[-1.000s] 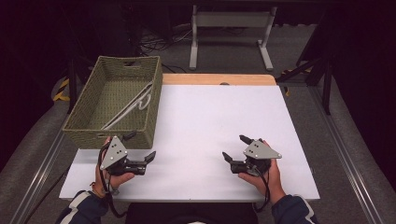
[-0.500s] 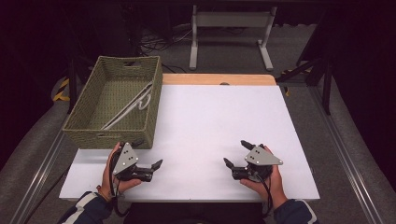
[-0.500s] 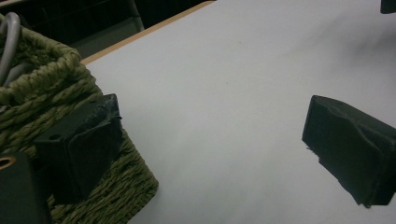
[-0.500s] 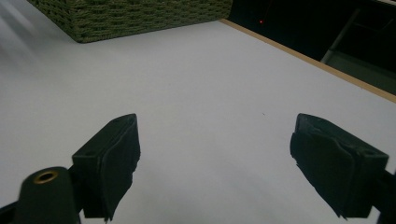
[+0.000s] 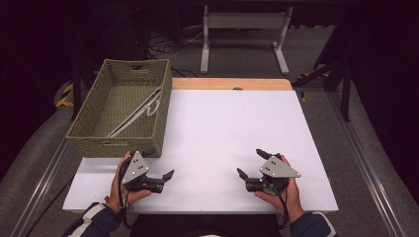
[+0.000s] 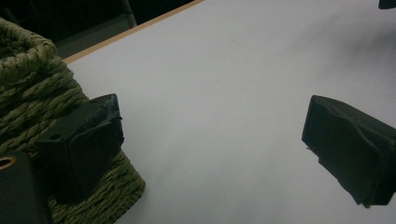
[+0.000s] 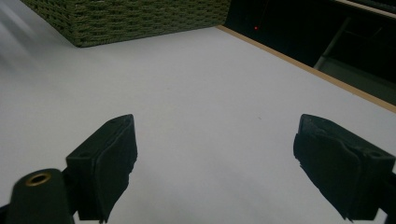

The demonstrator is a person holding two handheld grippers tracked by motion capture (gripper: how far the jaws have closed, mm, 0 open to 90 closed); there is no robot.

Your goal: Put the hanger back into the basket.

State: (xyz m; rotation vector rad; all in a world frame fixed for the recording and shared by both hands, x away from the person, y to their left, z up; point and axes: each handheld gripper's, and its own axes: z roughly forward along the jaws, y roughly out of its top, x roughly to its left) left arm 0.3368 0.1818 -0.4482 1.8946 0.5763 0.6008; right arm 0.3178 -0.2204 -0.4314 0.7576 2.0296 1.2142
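Resting apart, both tongs (image 5: 160, 162) (image 5: 252, 163) agape

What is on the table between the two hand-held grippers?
Nothing: the high view shows bare white table between the left hand-held gripper and the right hand-held gripper.

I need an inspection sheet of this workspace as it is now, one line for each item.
Surface: white table, bare between the claws; wooden strip along the far edge.
Job's things: green woven basket at the far left, holding white tongs.
Clutter: nothing seen.
Grippers: left claw open beside the basket's near corner; right claw open above bare table; both empty.
Cables: one trails from each claw towards the person.
Surroundings: dark room, grey floor, metal stand behind the table.
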